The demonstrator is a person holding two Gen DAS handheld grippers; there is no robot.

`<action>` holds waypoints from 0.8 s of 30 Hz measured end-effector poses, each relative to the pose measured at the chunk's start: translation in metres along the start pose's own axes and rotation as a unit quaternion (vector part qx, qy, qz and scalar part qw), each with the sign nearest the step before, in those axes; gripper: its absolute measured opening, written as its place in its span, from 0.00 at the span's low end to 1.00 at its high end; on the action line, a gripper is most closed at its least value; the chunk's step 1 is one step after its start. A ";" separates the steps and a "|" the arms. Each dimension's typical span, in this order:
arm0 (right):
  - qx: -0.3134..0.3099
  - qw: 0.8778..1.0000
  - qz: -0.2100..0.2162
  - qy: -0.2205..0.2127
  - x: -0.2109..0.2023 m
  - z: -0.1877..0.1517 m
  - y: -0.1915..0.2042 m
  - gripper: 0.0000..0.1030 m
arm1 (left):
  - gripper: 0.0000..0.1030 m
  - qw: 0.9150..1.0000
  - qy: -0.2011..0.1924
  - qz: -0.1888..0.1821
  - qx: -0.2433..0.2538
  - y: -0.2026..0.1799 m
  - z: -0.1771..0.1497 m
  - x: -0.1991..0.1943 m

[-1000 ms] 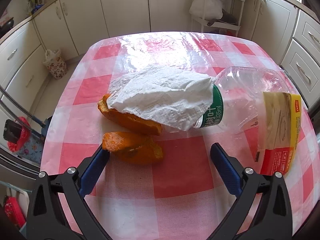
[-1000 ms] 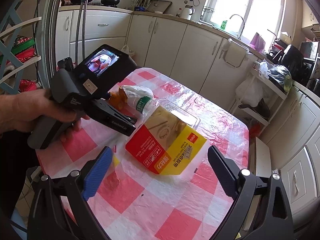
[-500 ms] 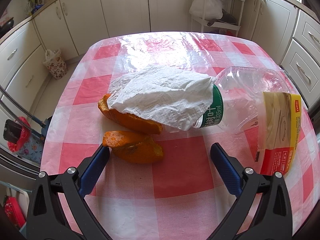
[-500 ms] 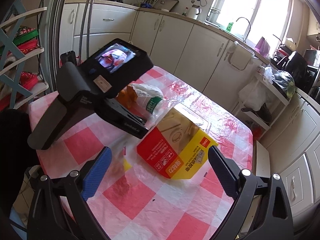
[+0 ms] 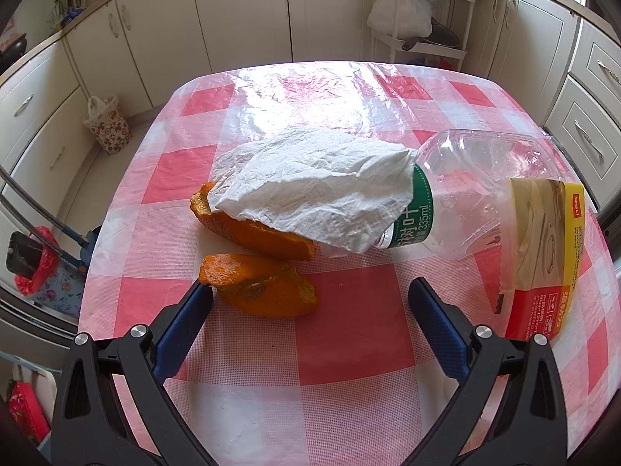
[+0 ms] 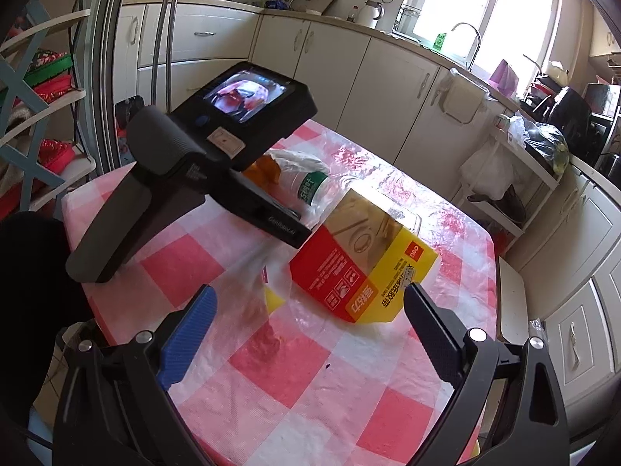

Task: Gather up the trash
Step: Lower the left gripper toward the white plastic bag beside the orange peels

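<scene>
The bottle (image 5: 458, 194) carries a green label (image 5: 417, 213) reading "335ml". The box (image 6: 365, 260) shows "deli" in its red corner patch.

The setting is a home kitchen. Cream cabinet doors with metal handles (image 6: 392, 89) fill the upper centre of the right wrist frame, with a chrome sink tap (image 6: 467, 39) under a bright window (image 6: 481, 0) at upper right. A table with a pink-and-white checked plastic cloth (image 5: 349, 334) occupies the centre of the left wrist frame.

Bright window (image 6: 485, 11) daylight glares off the tablecloth (image 5: 310, 89); fisheye-bent edges.
</scene>
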State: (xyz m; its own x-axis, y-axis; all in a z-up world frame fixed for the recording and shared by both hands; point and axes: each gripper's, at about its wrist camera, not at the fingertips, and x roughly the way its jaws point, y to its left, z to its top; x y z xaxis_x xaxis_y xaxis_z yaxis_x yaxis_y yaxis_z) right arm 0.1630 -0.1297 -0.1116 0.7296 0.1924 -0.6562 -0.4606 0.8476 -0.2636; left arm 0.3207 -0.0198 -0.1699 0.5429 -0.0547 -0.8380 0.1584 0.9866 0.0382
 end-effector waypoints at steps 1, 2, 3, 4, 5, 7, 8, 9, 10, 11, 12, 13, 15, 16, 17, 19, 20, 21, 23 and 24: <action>0.001 1.000 -0.001 -0.001 -0.001 0.000 0.000 0.90 | 0.95 1.000 0.000 0.000 0.000 0.000 0.000 0.000; 0.002 1.000 -0.001 -0.003 -0.001 0.000 -0.001 0.90 | 0.95 1.000 0.000 0.000 0.000 0.000 0.000 0.000; 0.003 1.000 -0.001 -0.004 -0.002 0.000 -0.002 0.90 | 0.95 1.000 0.000 0.000 0.000 0.000 0.000 0.000; 0.005 1.000 -0.001 -0.006 -0.003 0.000 -0.003 0.90 | 0.95 1.000 0.000 0.000 0.000 0.000 0.000 0.000; 0.007 1.000 -0.001 -0.007 -0.003 0.000 -0.003 0.90 | 0.95 1.000 0.000 0.000 0.000 0.000 0.000 0.000; 0.009 1.000 0.000 -0.010 -0.004 0.000 -0.005 0.90 | 0.95 1.000 0.000 0.000 0.000 0.000 0.000 0.000; 0.010 1.000 0.001 -0.012 -0.005 0.000 -0.005 0.90 | 0.95 1.000 0.000 0.000 0.000 0.000 0.000 0.000; 0.010 1.000 0.001 -0.013 -0.005 0.000 -0.005 0.90 | 0.95 1.000 0.000 0.000 0.000 0.000 0.000 0.000; 0.010 1.000 0.001 -0.015 -0.006 0.000 -0.005 0.90 | 0.95 1.000 0.000 0.000 0.000 0.000 0.000 0.000; 0.010 1.000 0.001 -0.017 -0.007 0.000 -0.005 0.90 | 0.95 1.000 0.000 0.000 0.000 0.000 0.000 0.000; 0.011 1.000 0.001 -0.019 -0.008 0.000 -0.005 0.90 | 0.95 1.000 0.000 0.000 0.000 0.000 0.000 0.000; 0.013 1.000 0.001 -0.022 -0.010 -0.001 -0.006 0.90 | 0.95 1.000 0.000 0.000 0.000 0.000 0.000 0.000; 0.016 1.000 0.001 -0.025 -0.012 -0.001 -0.008 0.90 | 0.95 1.000 0.000 0.000 0.000 0.000 0.000 0.000; 0.019 0.999 0.000 -0.027 -0.013 -0.001 -0.010 0.90 | 0.95 1.000 0.000 0.000 0.000 0.000 0.000 0.000; 0.020 0.999 -0.001 -0.028 -0.013 -0.002 -0.011 0.90 | 0.95 1.000 0.000 0.000 0.000 0.000 0.000 0.000; 0.022 0.999 -0.004 -0.029 -0.015 -0.004 -0.014 0.90 | 0.95 1.000 0.000 0.000 0.000 0.000 0.000 0.000; 0.023 0.999 -0.005 -0.029 -0.016 -0.005 -0.015 0.90 | 0.95 1.000 0.000 0.000 0.000 0.000 0.000 0.000; 0.024 0.999 -0.006 -0.030 -0.016 -0.006 -0.017 0.90 | 0.95 1.000 0.000 0.000 0.000 0.000 0.000 0.000; 0.030 0.999 -0.007 -0.029 -0.017 -0.010 -0.022 0.90 | 0.95 1.000 0.000 0.000 0.000 0.000 0.000 0.000; 0.031 0.999 -0.007 -0.028 -0.017 -0.011 -0.023 0.90 | 0.95 1.000 0.000 0.000 0.000 0.000 0.000 0.000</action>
State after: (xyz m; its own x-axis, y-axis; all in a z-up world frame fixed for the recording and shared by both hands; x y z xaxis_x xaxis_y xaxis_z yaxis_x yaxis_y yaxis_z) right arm 0.1556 -0.1583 -0.1021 0.7642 0.2062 -0.6111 -0.4189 0.8791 -0.2273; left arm 0.3207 -0.0195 -0.1698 0.5425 -0.0550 -0.8382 0.1586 0.9866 0.0379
